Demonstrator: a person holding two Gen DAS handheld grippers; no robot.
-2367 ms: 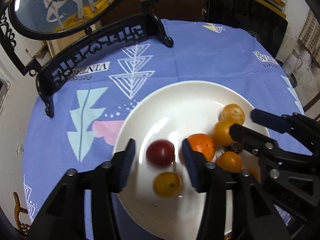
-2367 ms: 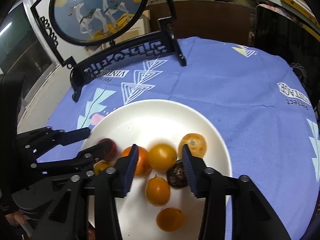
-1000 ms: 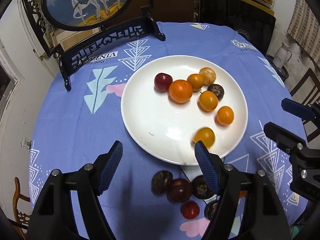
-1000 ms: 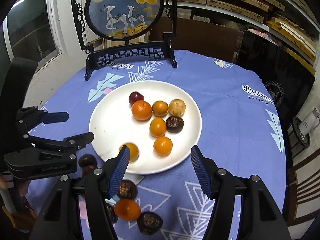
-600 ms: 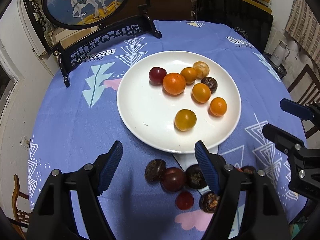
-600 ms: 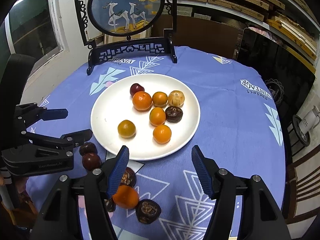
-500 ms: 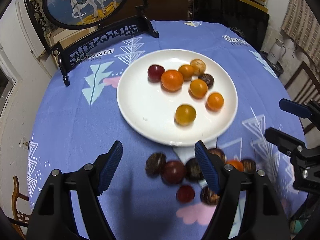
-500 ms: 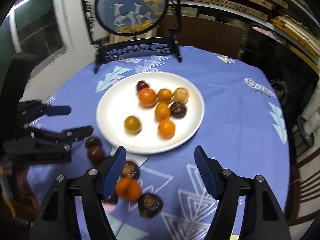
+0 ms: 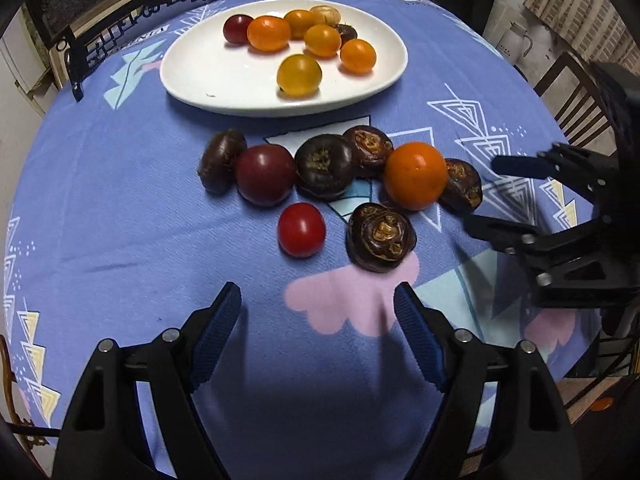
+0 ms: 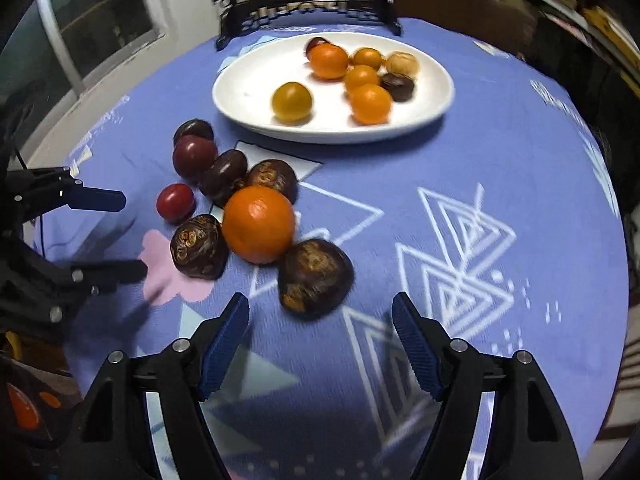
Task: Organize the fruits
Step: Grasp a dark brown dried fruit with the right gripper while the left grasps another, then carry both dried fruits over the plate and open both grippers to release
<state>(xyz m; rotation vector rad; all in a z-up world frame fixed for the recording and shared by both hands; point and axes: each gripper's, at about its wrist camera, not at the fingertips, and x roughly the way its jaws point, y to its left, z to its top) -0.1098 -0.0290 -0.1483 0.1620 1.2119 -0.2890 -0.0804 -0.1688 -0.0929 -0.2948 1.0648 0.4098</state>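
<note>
A white plate (image 9: 224, 76) (image 10: 248, 88) holds several small orange, yellow and dark fruits at the far side of the table. In front of it on the blue cloth lie several loose fruits: a large orange (image 9: 416, 176) (image 10: 259, 224), a red tomato (image 9: 301, 230) (image 10: 175, 202), a dark red plum (image 9: 264, 174) and several dark brown wrinkled fruits (image 9: 380, 236) (image 10: 315, 277). My left gripper (image 9: 318, 324) is open and empty, just short of the tomato. My right gripper (image 10: 320, 328) is open and empty, just short of a brown fruit.
A black carved stand (image 9: 132, 16) (image 10: 308, 8) with a round painted panel stands behind the plate. The round table (image 9: 120, 280) drops off at left and right. A wooden chair (image 9: 572, 92) stands to the right of it.
Both grippers have pulled back from the plate and dropped low toward the near part of the table. The loose fruits now lie close in front of them. Both stay open.
</note>
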